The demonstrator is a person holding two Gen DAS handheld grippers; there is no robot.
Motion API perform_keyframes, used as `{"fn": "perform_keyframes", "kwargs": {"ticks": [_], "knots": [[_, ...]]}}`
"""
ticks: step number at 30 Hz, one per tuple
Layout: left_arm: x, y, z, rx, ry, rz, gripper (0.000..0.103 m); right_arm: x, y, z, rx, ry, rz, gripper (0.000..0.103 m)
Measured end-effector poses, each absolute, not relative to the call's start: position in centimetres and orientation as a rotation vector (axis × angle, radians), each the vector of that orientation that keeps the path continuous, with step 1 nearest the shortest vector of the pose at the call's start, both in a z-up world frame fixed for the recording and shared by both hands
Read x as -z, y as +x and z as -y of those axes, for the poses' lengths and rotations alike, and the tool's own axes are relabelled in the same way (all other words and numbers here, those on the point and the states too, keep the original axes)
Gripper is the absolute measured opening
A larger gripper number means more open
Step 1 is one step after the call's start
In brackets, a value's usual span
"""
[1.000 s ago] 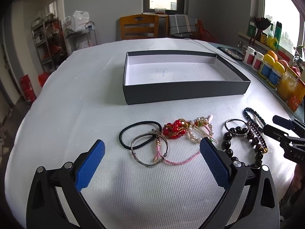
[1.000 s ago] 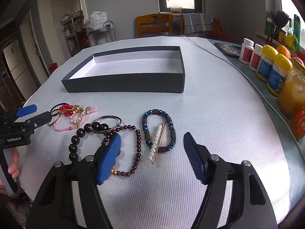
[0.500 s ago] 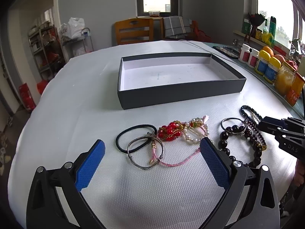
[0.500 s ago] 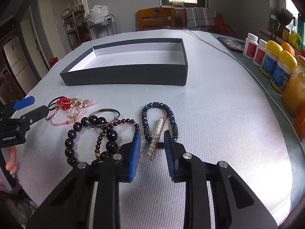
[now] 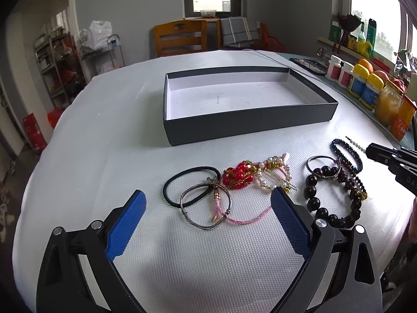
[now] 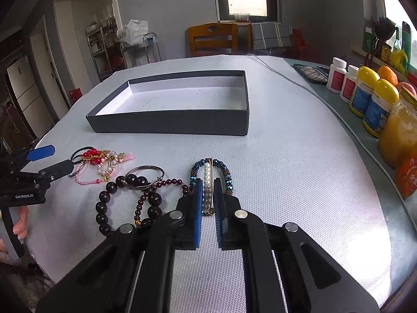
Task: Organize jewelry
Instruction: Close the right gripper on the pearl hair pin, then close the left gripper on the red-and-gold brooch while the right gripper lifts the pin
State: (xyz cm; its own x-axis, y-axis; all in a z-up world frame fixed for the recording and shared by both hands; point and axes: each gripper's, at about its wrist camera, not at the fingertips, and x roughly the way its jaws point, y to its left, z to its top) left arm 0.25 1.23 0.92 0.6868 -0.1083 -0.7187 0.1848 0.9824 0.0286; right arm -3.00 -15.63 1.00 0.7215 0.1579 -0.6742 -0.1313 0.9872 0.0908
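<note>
Where pads (image 6: 198,203) close: pearl clip (image 6: 207,182) between

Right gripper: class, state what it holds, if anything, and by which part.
The right gripper is closed on the pearl hair clip, gripping its near end. The left gripper holds nothing.

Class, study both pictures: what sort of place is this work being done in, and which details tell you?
Most likely a home dining room: a round cloth-covered table, a wooden dining chair behind it, and jars and bottles of food along the window side.
</note>
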Motion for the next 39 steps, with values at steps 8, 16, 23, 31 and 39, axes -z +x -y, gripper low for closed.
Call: {"fn": "perform_keyframes", "kwargs": {"ticks": [8, 16, 23, 31, 39], "knots": [[-1.1, 0.9, -0.1, 0.259, 0.189, -0.807, 0.068, -1.1, -3.0, 16.0, -0.165, 0.051, -0.745, 0.008], [-0.3, 1.8, 2.3, 0.302, 0.326, -0.792, 0.042, -0.8, -3.1, 16.3, -0.174, 0.065, -0.748, 0.008], [0.3, 2.6, 1.7, 0.304, 0.307, -0.820, 0.021, -0.9, -3.1, 16.4, -0.181, 0.070, -0.746, 0.008], [-1.1, 2.5, 1.4, 0.343, 0.272, -0.793, 0.008, -1.0, -3.1, 16.2, -0.186, 0.066, -0.742, 0.008], [-4.4, 2.0, 0.6, 0.374, 0.209, -0.741, 0.007, -2.5, -3.0, 15.8, -0.199, 0.050, -0.718, 0.008]]}}
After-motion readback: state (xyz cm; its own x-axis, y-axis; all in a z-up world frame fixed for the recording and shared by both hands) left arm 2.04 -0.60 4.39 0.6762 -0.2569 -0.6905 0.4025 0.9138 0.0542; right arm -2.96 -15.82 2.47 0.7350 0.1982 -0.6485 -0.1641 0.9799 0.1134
